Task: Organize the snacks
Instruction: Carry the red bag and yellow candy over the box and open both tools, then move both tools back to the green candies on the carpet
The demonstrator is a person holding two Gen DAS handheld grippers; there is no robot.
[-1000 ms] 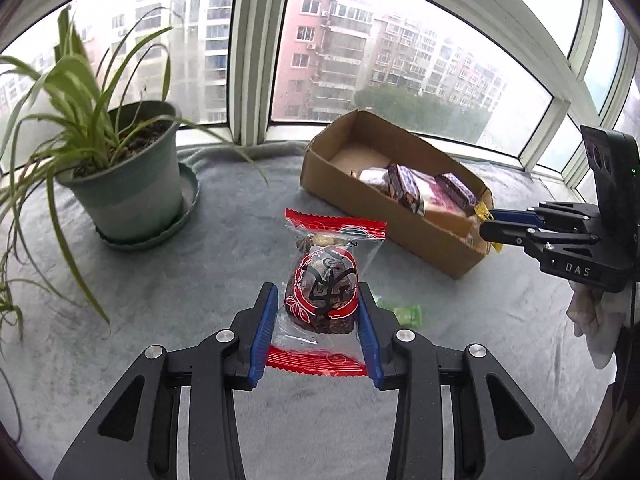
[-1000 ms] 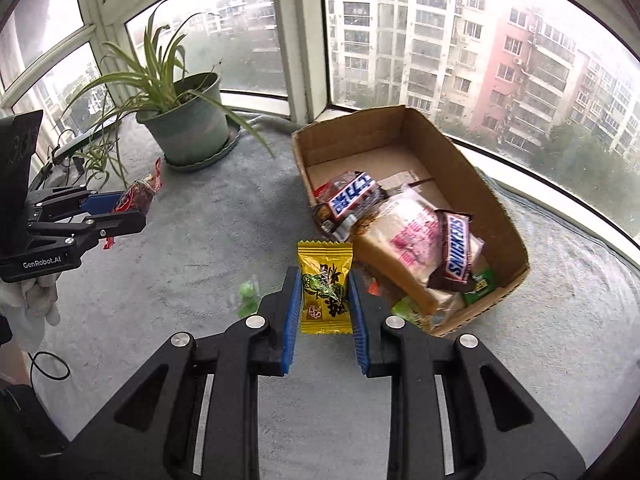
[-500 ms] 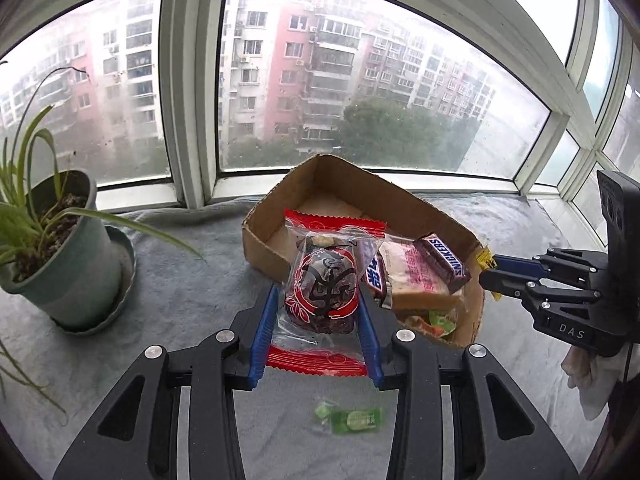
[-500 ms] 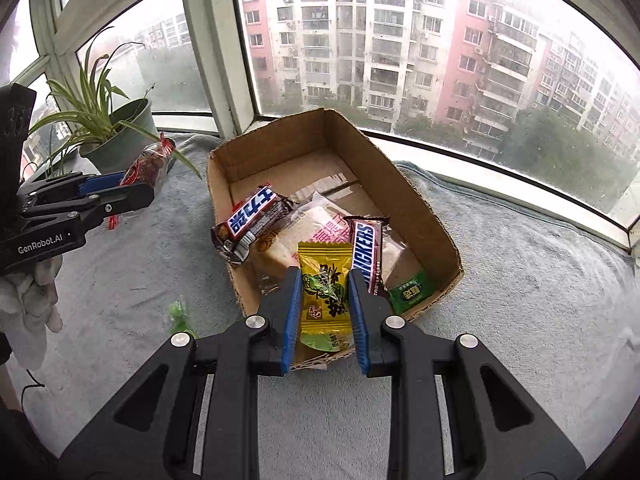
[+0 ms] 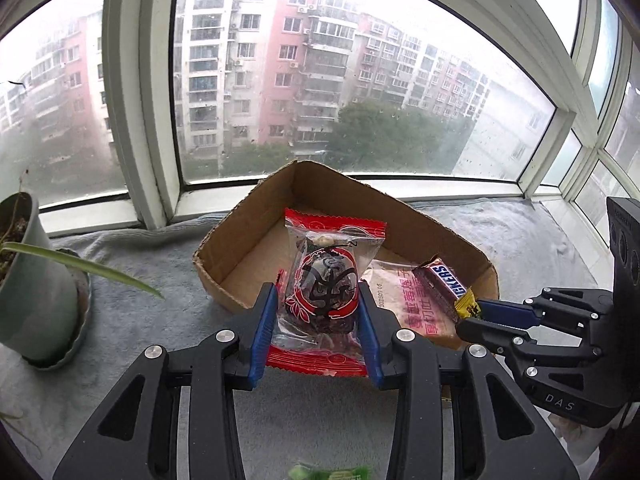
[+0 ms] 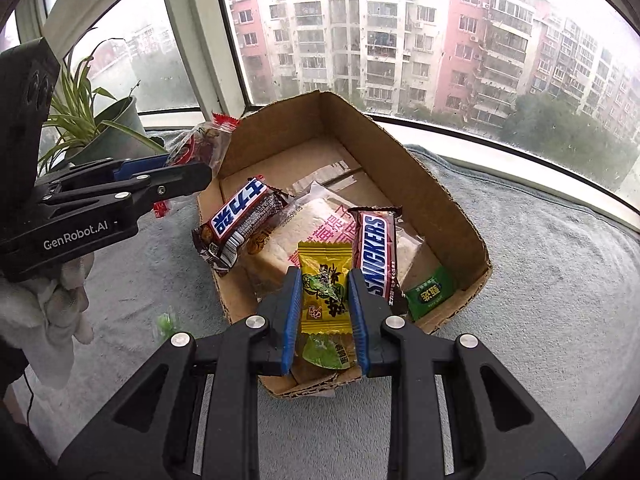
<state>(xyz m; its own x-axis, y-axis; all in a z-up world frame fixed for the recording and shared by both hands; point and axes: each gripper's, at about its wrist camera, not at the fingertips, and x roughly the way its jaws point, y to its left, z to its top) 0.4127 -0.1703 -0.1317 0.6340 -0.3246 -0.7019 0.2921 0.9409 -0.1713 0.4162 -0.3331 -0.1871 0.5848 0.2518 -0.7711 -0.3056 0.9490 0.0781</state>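
Cardboard box sat below as your right gripper clamped a yellow packet over it and your left gripper clamped a red-wrapped snack at its near edge, both probably ready for release.

In front of me a grey blanket covers the window ledge. On it stands the cardboard box, with the potted plant in its saucer to its left. A small green candy lies beside the box.
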